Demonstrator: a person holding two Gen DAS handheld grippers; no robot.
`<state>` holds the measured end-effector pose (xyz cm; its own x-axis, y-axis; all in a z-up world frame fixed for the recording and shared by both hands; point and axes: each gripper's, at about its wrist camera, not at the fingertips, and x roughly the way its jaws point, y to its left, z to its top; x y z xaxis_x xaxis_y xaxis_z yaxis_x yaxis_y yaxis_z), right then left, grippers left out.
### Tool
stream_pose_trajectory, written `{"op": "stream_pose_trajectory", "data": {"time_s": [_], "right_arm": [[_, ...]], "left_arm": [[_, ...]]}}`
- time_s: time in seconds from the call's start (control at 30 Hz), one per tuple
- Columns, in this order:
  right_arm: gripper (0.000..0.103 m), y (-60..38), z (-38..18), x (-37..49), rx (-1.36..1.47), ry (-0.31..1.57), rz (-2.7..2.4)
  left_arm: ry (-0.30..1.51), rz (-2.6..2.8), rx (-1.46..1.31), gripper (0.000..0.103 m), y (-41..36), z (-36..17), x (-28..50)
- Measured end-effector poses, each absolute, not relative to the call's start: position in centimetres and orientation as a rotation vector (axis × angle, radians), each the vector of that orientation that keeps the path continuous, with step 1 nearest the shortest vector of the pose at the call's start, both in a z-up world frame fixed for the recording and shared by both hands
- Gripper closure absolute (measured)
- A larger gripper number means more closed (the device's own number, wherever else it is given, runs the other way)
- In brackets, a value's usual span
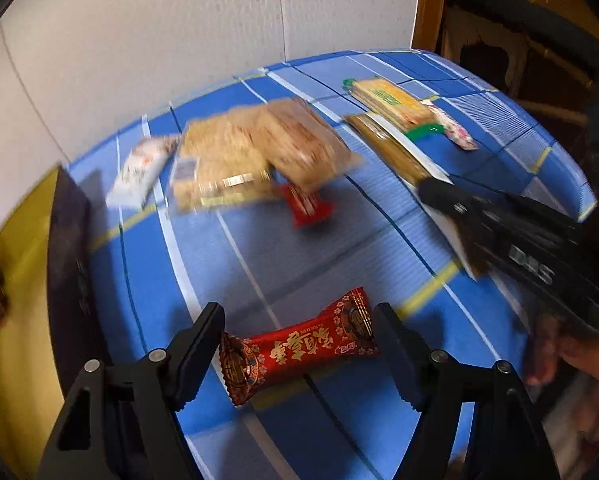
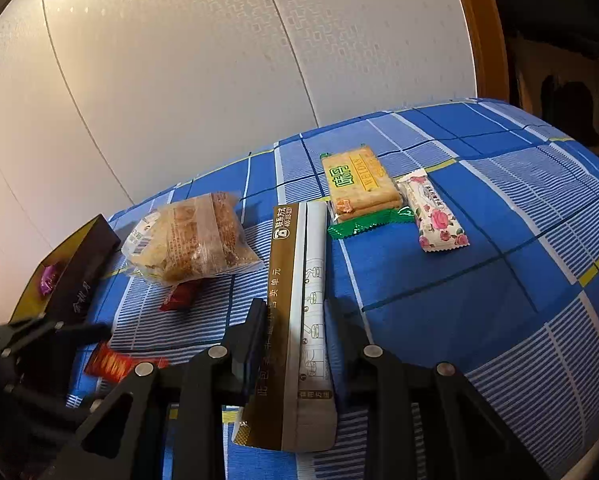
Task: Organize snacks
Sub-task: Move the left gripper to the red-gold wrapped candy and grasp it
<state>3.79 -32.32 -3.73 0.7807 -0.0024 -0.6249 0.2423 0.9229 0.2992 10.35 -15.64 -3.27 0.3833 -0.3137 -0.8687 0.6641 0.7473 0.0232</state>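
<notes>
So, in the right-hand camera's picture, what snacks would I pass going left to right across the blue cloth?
Clear bag of pastries → long gold and white sachet, clamped in the right gripper → yellow cracker pack → white rose-printed bar.

The cloth is blue with white stripes and thin yellow and dark lines in a check. The nearest candy is red with gold writing and flowers. The long sachet is gold-brown and white. The cracker pack is yellow with green ends; the bar beside it is white with pink roses. The box is black, yellow inside.
</notes>
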Motion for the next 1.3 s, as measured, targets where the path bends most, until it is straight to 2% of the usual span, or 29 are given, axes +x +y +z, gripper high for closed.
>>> {"op": "stream_pose_trajectory", "data": {"time_s": [0.2, 0.4, 0.53, 0.67, 0.73, 0.8, 0.87, 0.9, 1.0, 1.1, 1.17, 1.3], "right_arm": [[0.074, -32.6, -3.8, 3.7, 0.405, 0.659, -0.128], [0.073, -33.0, -3.8, 3.5, 0.425, 0.655, -0.116], [0.074, -33.5, -3.9, 3.4, 0.464, 0.649, -0.103], [0.073, -33.5, -3.9, 3.4, 0.472, 0.647, -0.099], [0.073, -33.4, -3.9, 3.4, 0.467, 0.648, -0.101], [0.073, -33.4, -3.9, 3.4, 0.469, 0.648, -0.103], [0.073, -33.5, -3.9, 3.4, 0.473, 0.647, -0.103], [0.073, -33.5, -3.9, 3.4, 0.476, 0.647, -0.104], [0.073, -33.5, -3.8, 3.5, 0.477, 0.646, -0.103], [0.073, -33.5, -3.8, 3.5, 0.474, 0.647, -0.104], [0.073, -33.6, -3.7, 3.4, 0.481, 0.645, -0.102], [0.073, -33.8, -3.8, 3.4, 0.500, 0.641, -0.097]], "left_arm": [[0.988, -0.653, 0.346, 0.019, -14.4, -2.3, 10.0], [0.988, -0.675, 0.452, 0.019, -15.5, -3.2, 10.4], [1.030, -0.720, 0.397, 0.039, -15.0, -3.9, 9.8], [1.039, -0.749, 0.405, 0.040, -14.4, -3.6, 9.1], [1.030, -0.753, 0.430, 0.036, -14.4, -3.1, 9.0], [1.038, -0.715, 0.449, 0.023, -14.3, -2.6, 9.2], [1.065, -0.704, 0.419, 0.023, -14.2, -2.4, 9.3], [1.089, -0.700, 0.388, 0.026, -14.2, -2.5, 9.3], [1.222, -0.635, 0.298, 0.073, -14.4, -3.3, 9.9], [1.253, -0.597, 0.230, 0.074, -14.8, -3.2, 10.5], [1.259, -0.604, 0.205, 0.082, -15.3, -3.1, 11.3], [1.250, -0.551, 0.171, 0.082, -15.4, -2.9, 13.2]]}}
